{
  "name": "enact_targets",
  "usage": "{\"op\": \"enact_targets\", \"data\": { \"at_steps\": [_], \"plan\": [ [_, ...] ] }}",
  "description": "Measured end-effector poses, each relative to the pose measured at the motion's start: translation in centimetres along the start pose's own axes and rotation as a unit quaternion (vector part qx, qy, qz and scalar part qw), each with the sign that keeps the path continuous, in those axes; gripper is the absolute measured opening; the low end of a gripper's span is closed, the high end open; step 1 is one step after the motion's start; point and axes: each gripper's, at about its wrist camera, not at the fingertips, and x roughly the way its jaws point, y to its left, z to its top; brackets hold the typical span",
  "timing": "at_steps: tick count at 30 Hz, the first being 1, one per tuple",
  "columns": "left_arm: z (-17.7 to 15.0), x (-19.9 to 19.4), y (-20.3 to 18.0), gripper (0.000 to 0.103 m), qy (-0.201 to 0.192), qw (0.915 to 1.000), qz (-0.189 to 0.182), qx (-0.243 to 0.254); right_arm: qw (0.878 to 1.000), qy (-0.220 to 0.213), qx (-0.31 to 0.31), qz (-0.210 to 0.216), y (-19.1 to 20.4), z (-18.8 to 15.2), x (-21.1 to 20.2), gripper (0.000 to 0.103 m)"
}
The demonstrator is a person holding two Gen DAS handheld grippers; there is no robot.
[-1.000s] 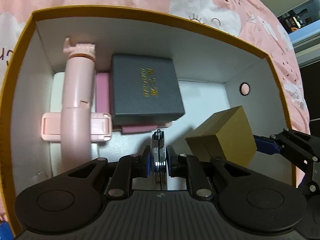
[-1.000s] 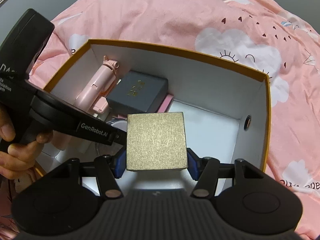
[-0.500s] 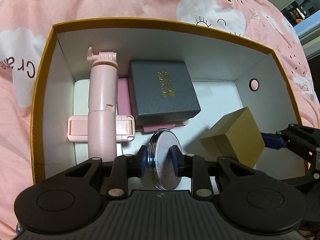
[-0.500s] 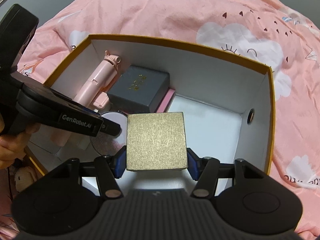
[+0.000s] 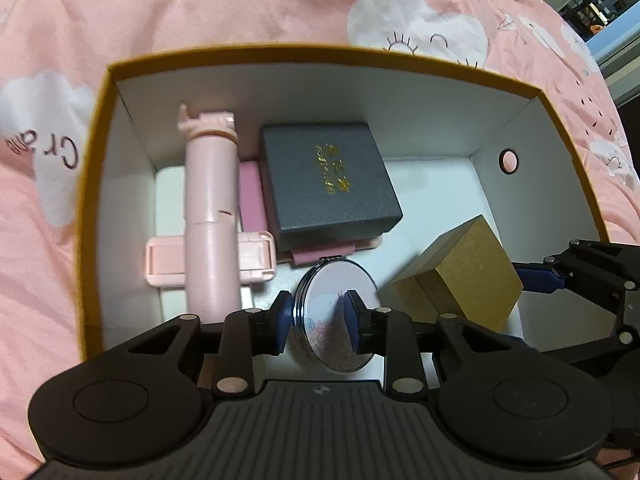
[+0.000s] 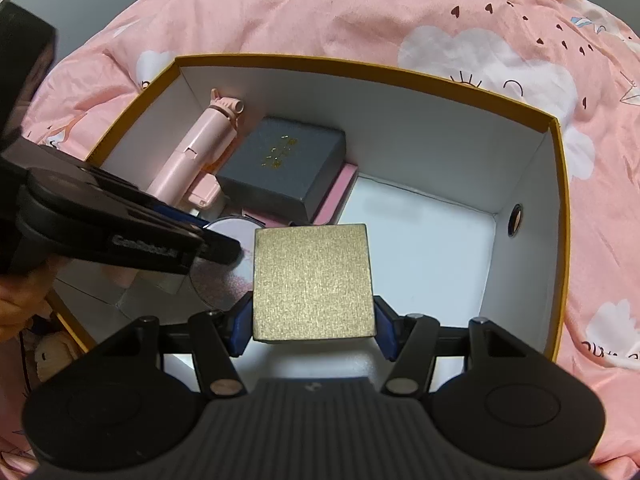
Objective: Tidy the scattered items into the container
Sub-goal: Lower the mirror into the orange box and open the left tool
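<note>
Left wrist view: your left gripper [image 5: 316, 312] has just let go of the round compact mirror [image 5: 334, 316] inside the box [image 5: 432, 60].

Its jaws have just been opening, and the mirror now lies flat on the white floor between the blue pads, which no longer press on it. Your right gripper [image 6: 314, 326] holds the gold cube box [image 6: 314, 282] firmly between its pads, above the bare right half of the box [image 6: 556, 216]. Along the left side lie the pink selfie stick [image 5: 210, 208] and the dark grey gift box [image 5: 330, 184], which rests on a pink flat case [image 5: 252, 196]. The box sits on a pink cloud-print blanket [image 6: 360, 8].
</note>
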Motion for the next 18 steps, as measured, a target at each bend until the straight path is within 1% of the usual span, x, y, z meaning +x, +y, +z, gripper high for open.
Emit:
{"op": "enact_targets", "data": {
  "at_steps": [3,5,8,12,18],
  "plan": [
    [-0.1,-0.1,0.2,0.032,-0.001,1.0000,-0.003,-0.002,1.000,0.004,-0.001,-0.001,0.1,0.0,0.2,0.062],
    [-0.1,-0.5,0.2,0.032,-0.012,0.9999,-0.011,-0.003,1.000,0.007,0.002,0.002,0.1,0.2,0.3,0.062],
    [-0.3,-2.2,0.4,0.032,-0.038,0.9988,-0.030,-0.003,1.000,0.008,0.004,0.006,0.2,0.4,0.2,0.062],
    [-0.3,-4.2,1.0,0.032,-0.072,0.9974,-0.012,0.000,1.000,0.015,0.000,0.018,1.0,1.0,0.5,0.062],
    [-0.3,-5.2,2.8,0.032,-0.090,0.9957,-0.012,-0.019,0.999,0.031,0.010,0.035,2.7,2.6,1.6,0.062]
  ]
}}
